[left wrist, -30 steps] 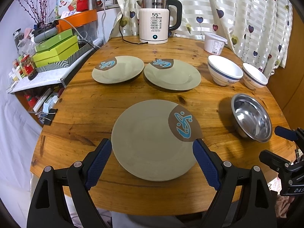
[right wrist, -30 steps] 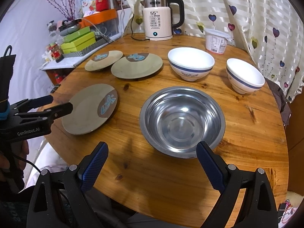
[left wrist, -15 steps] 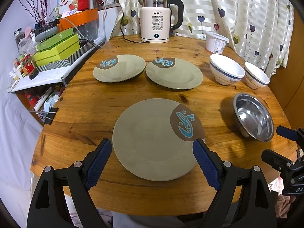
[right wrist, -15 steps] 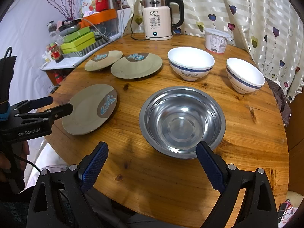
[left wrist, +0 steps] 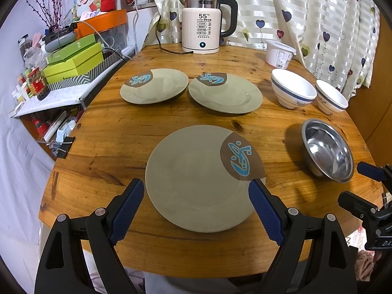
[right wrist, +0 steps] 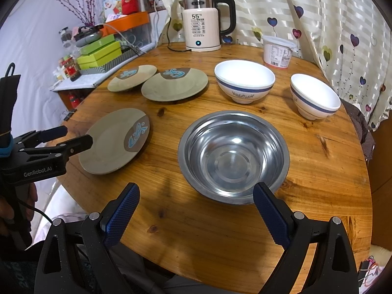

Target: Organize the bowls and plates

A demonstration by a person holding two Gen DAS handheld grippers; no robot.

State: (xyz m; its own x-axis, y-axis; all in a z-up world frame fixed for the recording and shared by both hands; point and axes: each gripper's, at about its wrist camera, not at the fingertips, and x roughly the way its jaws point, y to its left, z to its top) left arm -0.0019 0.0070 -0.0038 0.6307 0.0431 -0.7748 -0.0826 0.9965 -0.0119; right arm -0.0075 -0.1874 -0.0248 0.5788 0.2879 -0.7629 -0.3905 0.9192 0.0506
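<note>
3 olive plates, blue-on-brown motif: near (left wrist: 203, 178), two far (left wrist: 154, 85) (left wrist: 225, 93) | steel bowl (right wrist: 234, 155) upright, empty | 2 white blue-banded bowls (right wrist: 245, 80) (right wrist: 314, 95) behind

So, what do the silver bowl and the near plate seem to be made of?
Silver bowl: likely stainless steel, polished; it mirrors light and shows concentric rings. Near plate: matte grey-green with fine speckles and a printed brown patch; ceramic or melamine, cannot tell which.
</note>
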